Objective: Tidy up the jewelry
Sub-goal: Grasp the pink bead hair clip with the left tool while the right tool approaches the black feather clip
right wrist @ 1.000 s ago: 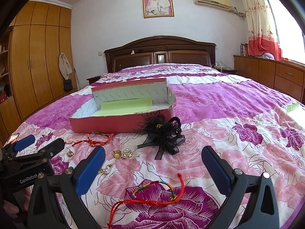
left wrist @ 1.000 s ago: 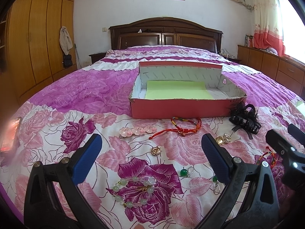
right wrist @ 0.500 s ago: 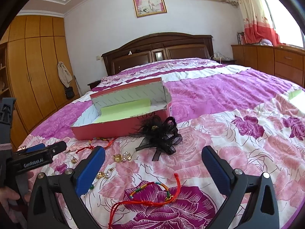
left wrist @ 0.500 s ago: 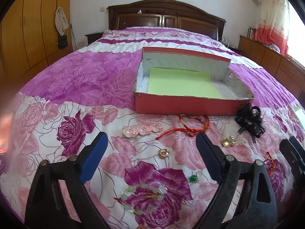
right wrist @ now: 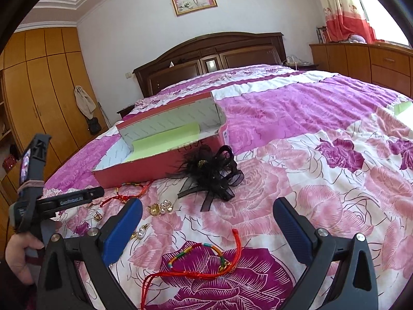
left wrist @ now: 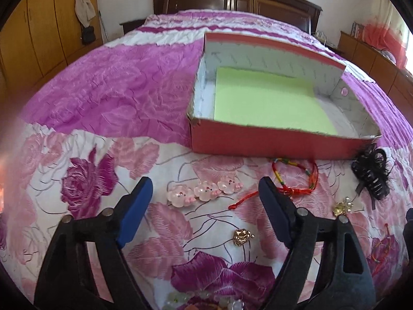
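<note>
A red box (left wrist: 271, 142) with a green sheet inside lies open on the bed; it also shows in the right wrist view (right wrist: 144, 168). My left gripper (left wrist: 205, 193) is open and empty, just above a pink shell hair clip (left wrist: 204, 191). A red string bracelet (left wrist: 294, 175), a gold charm (left wrist: 242, 236), a black feather clip (left wrist: 371, 173) and gold earrings (left wrist: 343, 205) lie around it. My right gripper (right wrist: 206, 222) is open and empty above another red string bracelet (right wrist: 204, 261). The black feather clip (right wrist: 211, 173) lies beyond it.
The flowered bedspread (right wrist: 335, 180) covers the whole bed. Pearl earrings (right wrist: 140, 232) and gold earrings (right wrist: 160, 206) lie left of my right gripper. The left gripper's body (right wrist: 69, 201) shows at the left. A bead bracelet (left wrist: 204, 302) sits at the bottom edge.
My left gripper has moved forward and down toward the pink shell clip and the box. My right gripper has tilted and edged forward over the red string bracelet.
</note>
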### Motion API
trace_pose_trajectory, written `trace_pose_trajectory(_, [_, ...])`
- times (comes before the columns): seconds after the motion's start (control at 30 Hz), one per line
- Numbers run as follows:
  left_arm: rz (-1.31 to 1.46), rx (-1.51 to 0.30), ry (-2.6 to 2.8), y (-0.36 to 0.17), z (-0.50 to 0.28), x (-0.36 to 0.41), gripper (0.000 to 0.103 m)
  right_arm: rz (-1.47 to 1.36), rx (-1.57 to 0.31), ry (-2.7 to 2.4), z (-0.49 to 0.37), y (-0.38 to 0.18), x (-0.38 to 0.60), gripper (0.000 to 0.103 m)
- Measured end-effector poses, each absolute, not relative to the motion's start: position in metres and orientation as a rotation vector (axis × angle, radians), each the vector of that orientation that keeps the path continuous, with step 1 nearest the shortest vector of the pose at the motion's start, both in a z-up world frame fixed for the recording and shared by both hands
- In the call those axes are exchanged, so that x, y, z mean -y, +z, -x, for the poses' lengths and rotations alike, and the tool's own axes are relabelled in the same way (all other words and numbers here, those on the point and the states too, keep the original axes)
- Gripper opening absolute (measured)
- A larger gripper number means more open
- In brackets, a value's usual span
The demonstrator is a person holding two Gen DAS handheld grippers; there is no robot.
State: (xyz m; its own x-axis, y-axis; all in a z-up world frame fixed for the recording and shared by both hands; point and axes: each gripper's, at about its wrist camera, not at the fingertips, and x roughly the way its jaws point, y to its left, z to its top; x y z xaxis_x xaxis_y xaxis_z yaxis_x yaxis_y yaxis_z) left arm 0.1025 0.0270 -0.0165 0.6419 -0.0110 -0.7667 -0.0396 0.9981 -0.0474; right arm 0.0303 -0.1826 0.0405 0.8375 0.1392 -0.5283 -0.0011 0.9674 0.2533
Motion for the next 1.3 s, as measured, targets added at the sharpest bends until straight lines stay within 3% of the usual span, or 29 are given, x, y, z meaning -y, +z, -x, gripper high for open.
trace_pose_trajectory(0.27, [0.082, -0.918, 0.030, -0.029, -0.111, -0.024, 0.060, -0.255, -0.598, 0.075, -0.035, 0.035, 0.183, 0.103])
trace_pose_trajectory(1.3, [0.162, -0.801, -0.020, -0.002, -0.085, -0.050, 0.059, -0.122, -0.712, 0.105, -0.062, 0.060, 0.165, 0.103])
